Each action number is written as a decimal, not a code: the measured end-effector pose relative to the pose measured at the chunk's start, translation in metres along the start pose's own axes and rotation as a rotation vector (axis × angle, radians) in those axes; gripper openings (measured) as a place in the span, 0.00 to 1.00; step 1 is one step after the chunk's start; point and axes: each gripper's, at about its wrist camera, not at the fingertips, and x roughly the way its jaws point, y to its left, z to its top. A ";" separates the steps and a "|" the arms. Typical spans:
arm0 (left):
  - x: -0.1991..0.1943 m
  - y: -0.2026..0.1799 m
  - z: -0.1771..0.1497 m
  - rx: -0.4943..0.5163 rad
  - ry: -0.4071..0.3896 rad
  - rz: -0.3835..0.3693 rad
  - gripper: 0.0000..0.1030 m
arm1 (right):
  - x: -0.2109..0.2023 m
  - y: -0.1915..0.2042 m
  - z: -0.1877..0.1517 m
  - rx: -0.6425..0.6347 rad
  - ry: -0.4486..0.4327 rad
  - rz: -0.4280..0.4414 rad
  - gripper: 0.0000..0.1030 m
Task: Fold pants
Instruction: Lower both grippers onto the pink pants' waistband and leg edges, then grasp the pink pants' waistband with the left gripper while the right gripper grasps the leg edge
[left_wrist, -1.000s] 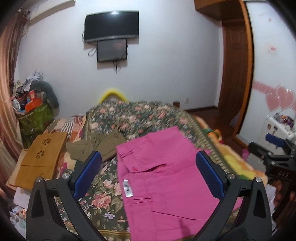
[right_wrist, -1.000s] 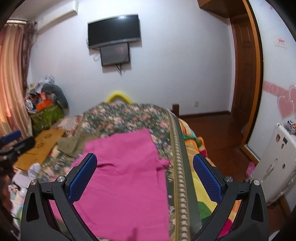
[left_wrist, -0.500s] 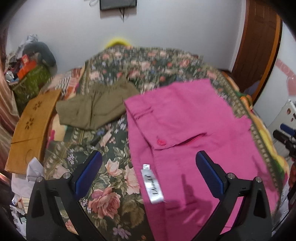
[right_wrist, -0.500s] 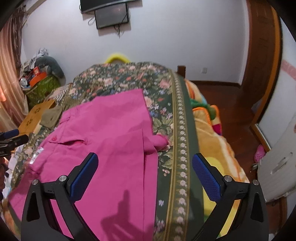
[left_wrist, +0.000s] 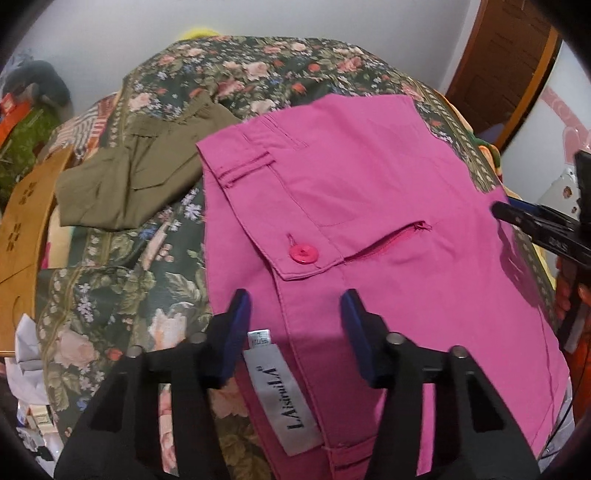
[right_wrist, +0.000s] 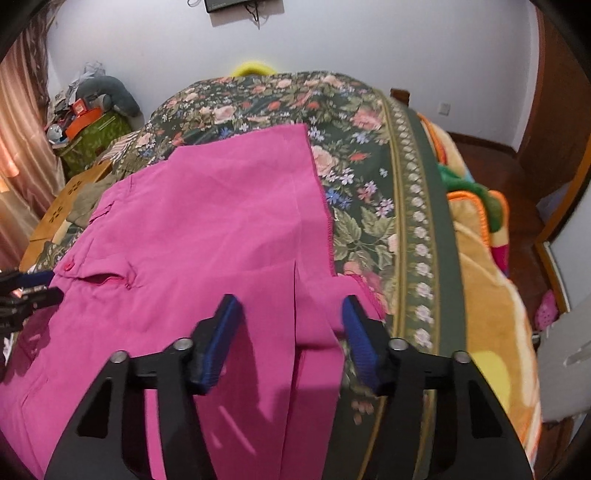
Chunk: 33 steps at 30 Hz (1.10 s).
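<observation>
Matt pink cloth pants (left_wrist: 369, 192) lie on a floral woven bedspread (left_wrist: 122, 273).

White walls (right_wrist: 369, 44) w/ a wall-mounted screen (right_wrist: 243, 5) at top. Bed w/ dark floral bedspread (right_wrist: 369, 221). Brown wood door (left_wrist: 506, 62) on the right, reddish wood floor (right_wrist: 524, 192), pinkish curtain (right_wrist: 18, 129) on the left.

The pink pants (left_wrist: 369, 206) are covering most of the near bed (right_wrist: 373, 221), leaving a bare floral strip running along their right edge up to the bed's border. On the left, olive shorts (left_wrist: 136, 177) are lying just beside the waistband, crowding that side, with a wooden board (left_wrist: 26, 221) sitting beyond them.
</observation>
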 end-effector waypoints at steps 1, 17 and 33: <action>0.000 -0.001 0.000 0.009 -0.005 0.001 0.47 | 0.003 -0.001 0.000 0.003 0.009 0.012 0.38; 0.006 0.012 -0.001 0.032 -0.011 0.014 0.39 | 0.008 -0.013 -0.004 0.020 0.040 -0.035 0.05; 0.015 0.022 0.028 -0.050 0.030 -0.094 0.39 | -0.012 -0.053 0.008 0.177 0.001 -0.037 0.42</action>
